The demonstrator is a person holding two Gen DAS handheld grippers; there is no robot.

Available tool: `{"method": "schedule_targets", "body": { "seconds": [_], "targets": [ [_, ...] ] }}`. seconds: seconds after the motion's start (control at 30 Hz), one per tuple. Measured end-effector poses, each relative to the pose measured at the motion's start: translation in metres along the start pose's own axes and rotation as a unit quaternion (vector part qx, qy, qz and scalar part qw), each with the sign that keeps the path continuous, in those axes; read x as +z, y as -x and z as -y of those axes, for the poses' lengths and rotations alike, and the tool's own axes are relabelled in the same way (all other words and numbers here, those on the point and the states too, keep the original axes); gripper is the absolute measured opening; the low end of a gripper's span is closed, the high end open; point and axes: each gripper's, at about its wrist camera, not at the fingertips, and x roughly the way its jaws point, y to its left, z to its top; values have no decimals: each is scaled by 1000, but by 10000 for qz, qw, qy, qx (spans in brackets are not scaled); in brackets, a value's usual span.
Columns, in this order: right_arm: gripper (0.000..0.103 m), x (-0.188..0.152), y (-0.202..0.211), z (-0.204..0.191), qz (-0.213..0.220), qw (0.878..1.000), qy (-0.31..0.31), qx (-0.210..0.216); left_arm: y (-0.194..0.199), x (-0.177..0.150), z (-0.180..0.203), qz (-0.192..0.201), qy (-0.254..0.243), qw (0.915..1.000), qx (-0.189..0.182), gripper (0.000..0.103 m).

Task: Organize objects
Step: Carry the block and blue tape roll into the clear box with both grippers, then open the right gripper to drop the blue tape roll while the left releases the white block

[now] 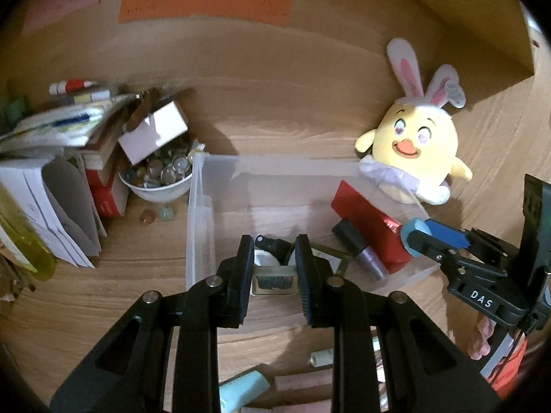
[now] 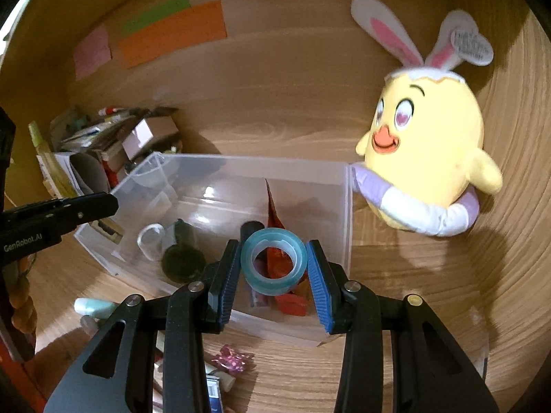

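A clear plastic bin (image 1: 261,172) (image 2: 346,213) stands on the wooden desk. It holds a red packet (image 1: 368,227) (image 2: 275,227), a dark-capped bottle (image 1: 358,247) and a clear tape roll (image 2: 151,241). My left gripper (image 1: 274,254) is shut on a small box-shaped object (image 1: 273,280) at the bin's near wall. My right gripper (image 2: 273,261) is shut on a teal tape roll (image 2: 273,261) above the bin's near right part. The right gripper also shows in the left wrist view (image 1: 418,237).
A yellow chick plush with bunny ears (image 1: 416,148) (image 2: 427,144) leans at the bin's far right corner. A white bowl of glass marbles (image 1: 158,179), a small box and stacked books and papers (image 1: 62,158) lie left. Small items (image 2: 230,361) litter the near desk.
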Motion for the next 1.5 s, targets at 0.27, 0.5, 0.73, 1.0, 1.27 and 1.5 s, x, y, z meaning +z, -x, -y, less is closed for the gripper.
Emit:
{"method": "schedule_targets", "body": {
  "seconds": [0.27,0.5,0.73,1.0,1.27,1.5],
  "targets": [
    [37,0,-8,0,-63,10000,40,-59,-19,-5,-2,-230,-37,9997,50,24],
    [38,-1,-13,-2,-153,9998,115,-79,-19,-7,-1,-259,-109,9995,132,24],
    [50,-1,-6,-3,-127,9998,114,-48,-11,-5,-2,-221,-54,9997,67,25],
    [62,-1,10,-5,10,9999,105,-123,14,-6,4,89,-136,9997,161,59],
    [70,-8,23,-12,71,9997,111,-221,33,-19,13,177,-286,9992,225,71],
    [73,-18,40,-25,159,9991,253,-307,56,-36,12,268,-370,9984,324,77]
  ]
}}
